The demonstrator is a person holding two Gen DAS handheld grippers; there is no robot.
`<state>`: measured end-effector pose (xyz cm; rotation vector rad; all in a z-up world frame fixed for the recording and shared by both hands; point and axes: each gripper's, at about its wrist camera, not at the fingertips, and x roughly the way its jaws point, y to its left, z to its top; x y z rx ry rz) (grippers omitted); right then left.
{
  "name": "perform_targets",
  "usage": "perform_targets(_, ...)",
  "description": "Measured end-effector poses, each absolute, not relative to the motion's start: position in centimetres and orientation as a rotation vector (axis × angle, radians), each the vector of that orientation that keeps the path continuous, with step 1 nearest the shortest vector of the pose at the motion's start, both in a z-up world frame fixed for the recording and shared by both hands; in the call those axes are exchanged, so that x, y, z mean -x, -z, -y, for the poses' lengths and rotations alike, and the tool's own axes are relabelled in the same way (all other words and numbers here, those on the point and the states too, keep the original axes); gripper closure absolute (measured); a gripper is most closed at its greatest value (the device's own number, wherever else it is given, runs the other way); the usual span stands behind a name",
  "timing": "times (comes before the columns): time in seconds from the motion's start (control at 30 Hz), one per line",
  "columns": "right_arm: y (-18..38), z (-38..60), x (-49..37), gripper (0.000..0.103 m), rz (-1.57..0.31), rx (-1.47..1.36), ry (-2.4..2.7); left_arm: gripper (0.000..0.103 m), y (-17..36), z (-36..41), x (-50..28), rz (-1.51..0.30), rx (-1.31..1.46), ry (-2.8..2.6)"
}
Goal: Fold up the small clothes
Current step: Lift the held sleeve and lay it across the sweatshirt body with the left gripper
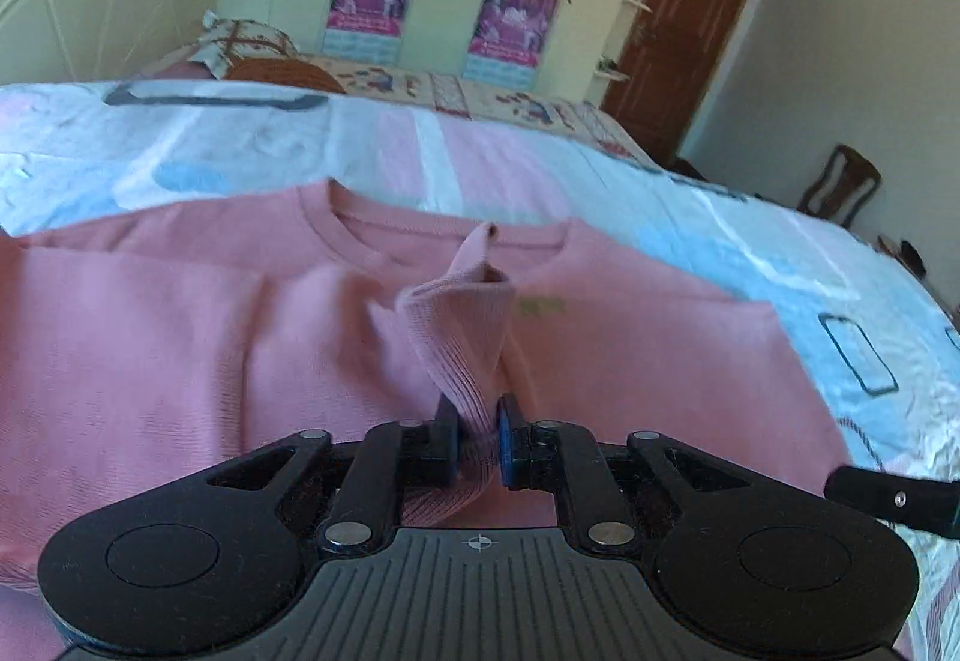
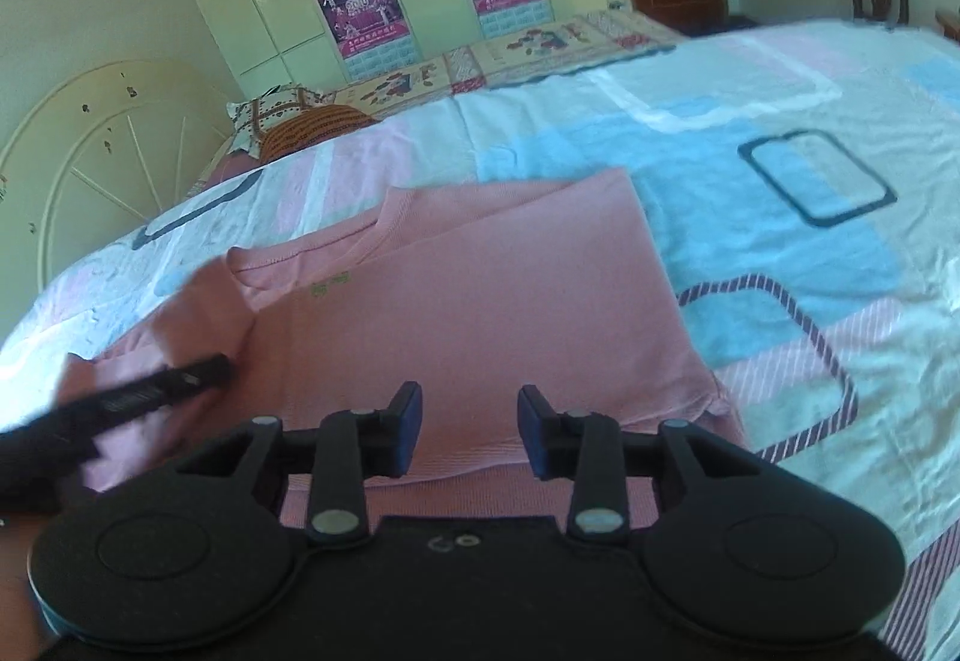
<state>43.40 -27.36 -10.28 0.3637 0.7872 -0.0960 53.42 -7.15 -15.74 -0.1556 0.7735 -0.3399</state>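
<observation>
So your left claw point(image 1: 479, 442) is clamped tight on a bunched-up ribbed bit of the pink sweater point(image 1: 180, 337), looks like a cuff or sleeve end, and it's pulled up over the chest with the fabric twisting up toward the collar. The sweater itself lies spread on the bed point(image 1: 690, 217), on the pink, white and blue patterned sheet, neckline pointing toward the far edge. Your right claw point(image 2: 469, 430) has its fingers apart, nothing between them, hovering just over the sweater's near hem. The sweater's right side looks folded in already, with a straight edge.
</observation>
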Motion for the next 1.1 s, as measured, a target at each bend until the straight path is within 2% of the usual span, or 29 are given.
perform_targets(0.07,10.6,27.9,-43.6,0.05,-0.796,-0.41,0.064,0.071,16.1,8.7,-52.3,-0.766,0.088,0.359)
perform_targets(0.1,10.8,28.0,-43.8,0.048,-0.798,-0.426,0.049,0.052,15.7,9.1,-51.4,-0.751,0.057,0.38)
perform_targets(0.13,10.9,27.9,-44.1,0.048,-0.8,-0.439,0.032,0.05,15.1,9.0,-50.7,-0.74,0.052,0.378)
perform_targets(0.27,11.8,26.9,-45.8,0.048,-0.811,-0.467,-0.036,0.05,12.2,4.5,-46.7,-0.655,0.107,0.311)
perform_targets(0.43,13.9,24.7,-48.7,0.048,-0.856,-0.559,-0.128,0.05,11.6,-5.7,-41.7,-0.58,0.113,0.102)
perform_targets(0.6,15.2,22.5,-50.8,0.057,-0.873,-0.515,-0.134,0.05,15.0,-13.4,-40.5,-0.719,0.096,-0.081)
perform_targets(0.7,15.1,21.8,-51.5,0.068,-0.865,-0.489,-0.128,0.05,16.4,-14.0,-41.5,-0.734,0.079,-0.071)
perform_targets(0.77,15.0,21.6,-51.8,0.09,-0.866,-0.465,-0.116,0.05,16.5,-13.8,-42.4,-0.718,0.082,-0.067)
perform_targets(0.8,14.9,21.5,-51.9,0.092,-0.865,-0.452,-0.115,0.051,16.7,-13.6,-43.3,-0.71,0.08,-0.072)
perform_targets(0.83,14.7,21.4,-51.8,0.094,-0.857,-0.432,-0.111,0.061,16.9,-13.6,-43.8,-0.711,0.074,-0.083)
perform_targets(1.0,10.6,22.2,-49.4,0.097,-0.701,-0.361,-0.069,0.071,17.3,-14.1,-45.1,-0.709,0.091,-0.082)
perform_targets(1.1,9.9,23.3,-48.1,0.097,-0.676,-0.305,-0.019,0.084,17.3,-14.1,-45.0,-0.711,0.086,-0.053)
